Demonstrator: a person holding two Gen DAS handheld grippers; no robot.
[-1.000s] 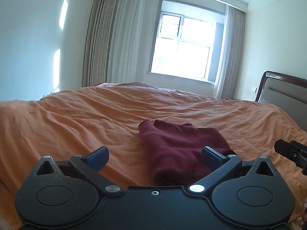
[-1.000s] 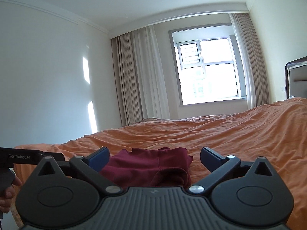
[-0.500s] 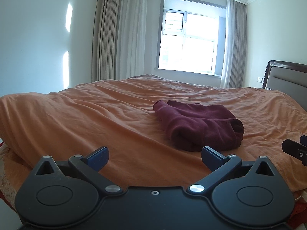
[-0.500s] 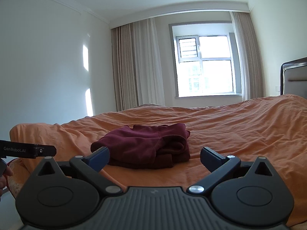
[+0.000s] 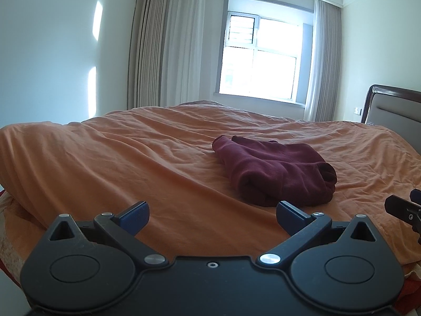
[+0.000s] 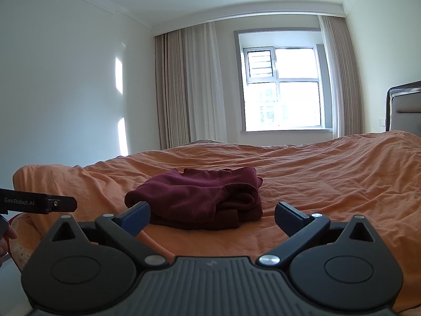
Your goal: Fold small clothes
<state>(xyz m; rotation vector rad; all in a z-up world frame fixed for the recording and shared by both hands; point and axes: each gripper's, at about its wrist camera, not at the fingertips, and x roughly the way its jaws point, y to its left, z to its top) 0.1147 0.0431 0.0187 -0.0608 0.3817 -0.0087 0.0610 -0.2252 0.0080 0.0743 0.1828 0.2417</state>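
Observation:
A dark red garment lies folded in a compact bundle on the orange bed cover. It also shows in the right wrist view. My left gripper is open and empty, held back from the bundle near the bed's edge. My right gripper is open and empty, just short of the bundle. The tip of the right gripper shows at the right edge of the left wrist view. The left gripper's body shows at the left edge of the right wrist view.
The orange cover spreads over the whole bed. A dark wooden headboard stands at the right. A window with long curtains is on the far wall.
Both grippers have drawn back from the folded garment towards the bed's edge. The bundle now looks smaller and farther away. Both stayed open.

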